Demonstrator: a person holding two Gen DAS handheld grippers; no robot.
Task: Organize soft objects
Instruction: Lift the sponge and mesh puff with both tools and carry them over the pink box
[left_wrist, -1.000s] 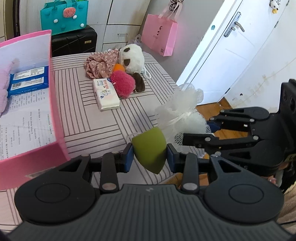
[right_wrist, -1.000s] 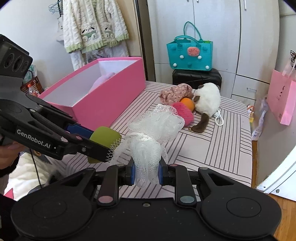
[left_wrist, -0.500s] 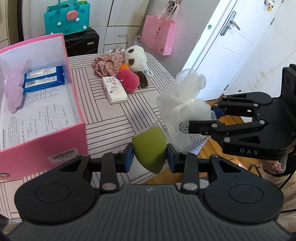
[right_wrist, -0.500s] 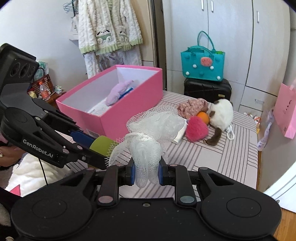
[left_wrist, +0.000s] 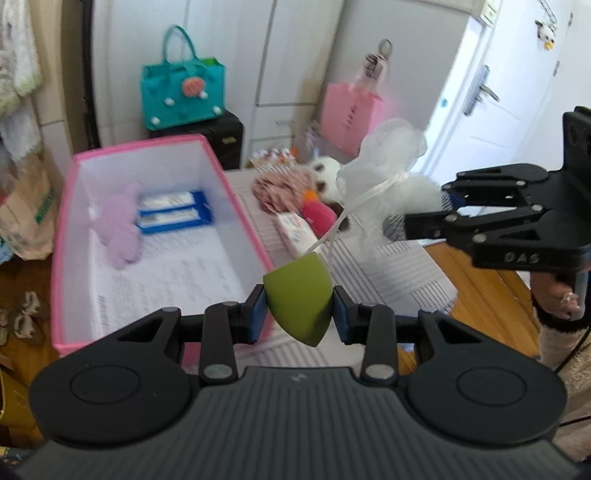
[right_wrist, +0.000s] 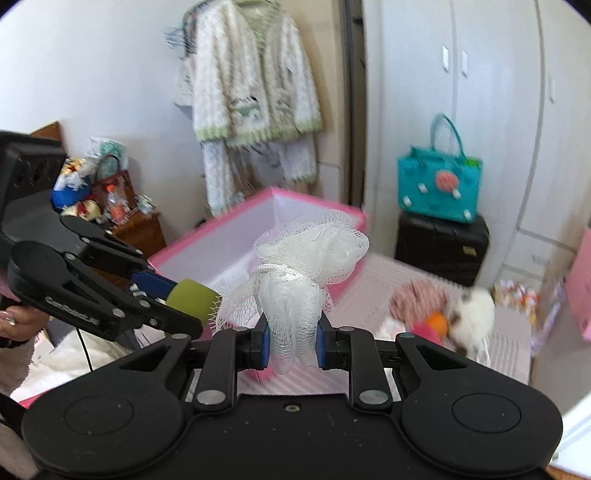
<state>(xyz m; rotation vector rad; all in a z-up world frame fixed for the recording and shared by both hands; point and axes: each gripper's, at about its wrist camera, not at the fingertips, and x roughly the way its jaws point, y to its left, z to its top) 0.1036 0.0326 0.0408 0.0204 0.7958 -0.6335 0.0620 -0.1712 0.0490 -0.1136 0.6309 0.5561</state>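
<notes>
Two soft objects held above the striped bench (left_wrist: 402, 266).
A green sponge (left_wrist: 298, 298) is clamped in the left hand-held gripper (left_wrist: 298, 313); a white mesh puff (right_wrist: 303, 273) is clamped in the right hand-held gripper (right_wrist: 293, 341). An open pink box (left_wrist: 74, 236) is seen ahead-left of the left hand-held gripper.
</notes>
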